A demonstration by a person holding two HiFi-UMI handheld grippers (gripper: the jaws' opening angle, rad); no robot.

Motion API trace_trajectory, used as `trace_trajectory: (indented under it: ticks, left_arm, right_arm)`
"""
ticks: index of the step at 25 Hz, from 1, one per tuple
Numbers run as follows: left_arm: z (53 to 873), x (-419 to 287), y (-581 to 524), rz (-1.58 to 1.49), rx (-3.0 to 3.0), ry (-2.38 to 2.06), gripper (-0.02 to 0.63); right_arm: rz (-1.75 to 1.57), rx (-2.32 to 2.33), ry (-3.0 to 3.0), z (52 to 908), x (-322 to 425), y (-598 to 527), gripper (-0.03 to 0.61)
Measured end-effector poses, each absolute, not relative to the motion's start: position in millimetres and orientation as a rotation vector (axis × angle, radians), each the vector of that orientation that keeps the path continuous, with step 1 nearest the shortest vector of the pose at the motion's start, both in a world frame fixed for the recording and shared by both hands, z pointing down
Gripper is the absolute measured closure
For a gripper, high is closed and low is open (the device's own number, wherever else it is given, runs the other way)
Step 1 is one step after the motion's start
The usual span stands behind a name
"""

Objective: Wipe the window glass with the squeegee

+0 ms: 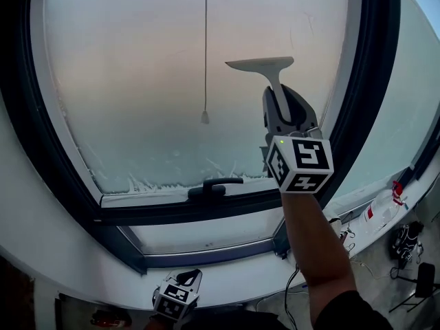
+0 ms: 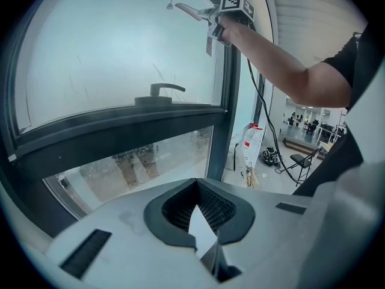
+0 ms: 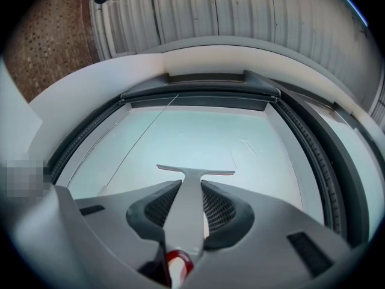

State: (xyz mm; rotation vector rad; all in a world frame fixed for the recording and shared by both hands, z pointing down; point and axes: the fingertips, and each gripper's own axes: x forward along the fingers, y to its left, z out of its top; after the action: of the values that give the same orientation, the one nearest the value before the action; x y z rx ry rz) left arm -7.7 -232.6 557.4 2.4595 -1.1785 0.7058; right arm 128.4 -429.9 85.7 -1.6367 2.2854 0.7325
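A grey T-shaped squeegee (image 1: 261, 64) is pressed with its blade on the window glass (image 1: 137, 81), upper right of the middle of the pane. My right gripper (image 1: 280, 105) is shut on the squeegee's handle just below the blade. In the right gripper view the handle (image 3: 191, 203) runs between the two pads and the blade (image 3: 195, 171) lies flat across the glass. My left gripper (image 1: 185, 282) hangs low by the sill, away from the glass; its jaws stand together with nothing between them (image 2: 197, 182). From the left gripper view the squeegee (image 2: 189, 9) shows high up.
A black window handle (image 1: 214, 185) sits on the bottom frame. A blind cord with a pull (image 1: 205, 115) hangs in front of the glass. White streaky residue (image 1: 158, 181) lines the pane's lower edge. A white bottle (image 1: 380, 212), cables and a chair (image 1: 423, 277) lie lower right.
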Motion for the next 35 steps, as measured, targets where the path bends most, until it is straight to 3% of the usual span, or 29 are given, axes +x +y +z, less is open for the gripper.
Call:
trace_trajectory:
  ticks: [18, 35]
  left_arm:
    - [551.2, -14.5, -232.6, 0.654, 2.491, -1.186, 0.614]
    - [560.6, -25.0, -223.2, 0.669, 2.485, -1.157, 0.614]
  right_arm:
    - [0.535, -1.713, 2.339, 174.2, 134.5, -425.7, 0.491]
    - [0.252, -1.836, 2.480, 315.8, 123.1, -418.9, 0.491]
